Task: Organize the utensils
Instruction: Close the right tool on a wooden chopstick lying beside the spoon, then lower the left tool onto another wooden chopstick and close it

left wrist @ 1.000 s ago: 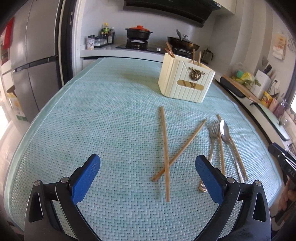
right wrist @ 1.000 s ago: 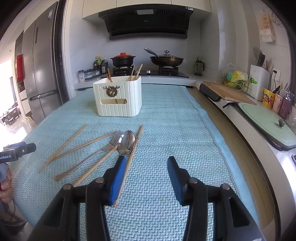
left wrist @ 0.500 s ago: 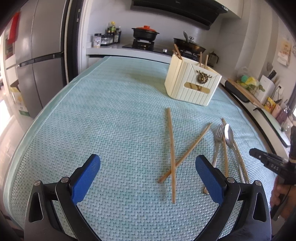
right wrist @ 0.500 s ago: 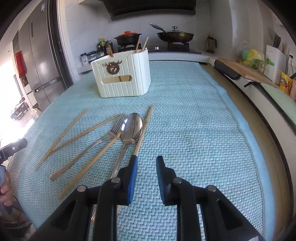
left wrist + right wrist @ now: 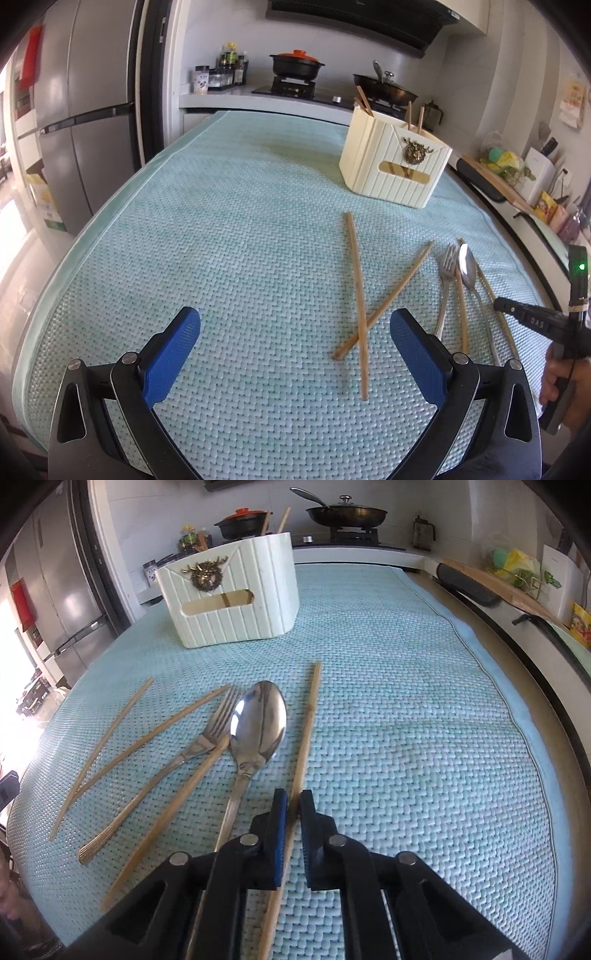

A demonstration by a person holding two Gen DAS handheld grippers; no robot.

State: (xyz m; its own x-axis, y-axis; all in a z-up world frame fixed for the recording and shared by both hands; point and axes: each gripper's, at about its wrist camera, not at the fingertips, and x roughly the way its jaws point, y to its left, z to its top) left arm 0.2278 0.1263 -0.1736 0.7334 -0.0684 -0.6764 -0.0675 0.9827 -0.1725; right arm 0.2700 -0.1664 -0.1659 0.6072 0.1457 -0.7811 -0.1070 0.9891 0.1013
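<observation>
Nearest, the right gripper (image 5: 291, 805), blue-padded and black-framed, has its jaws closed around a long wooden chopstick (image 5: 307, 720) lying on the woven pale-teal table mat (image 5: 406, 738). The left gripper (image 5: 295, 328) hovers with jaws spread wide, holding nothing. Just left of the clamped chopstick: a polished steel spoon (image 5: 258, 727), a steel fork (image 5: 207, 740), another chopstick between them, and two crossed wooden chopsticks (image 5: 360, 295). Farthest, a cream ribbed utensil holder (image 5: 229, 590) with upright chopsticks inside.
</observation>
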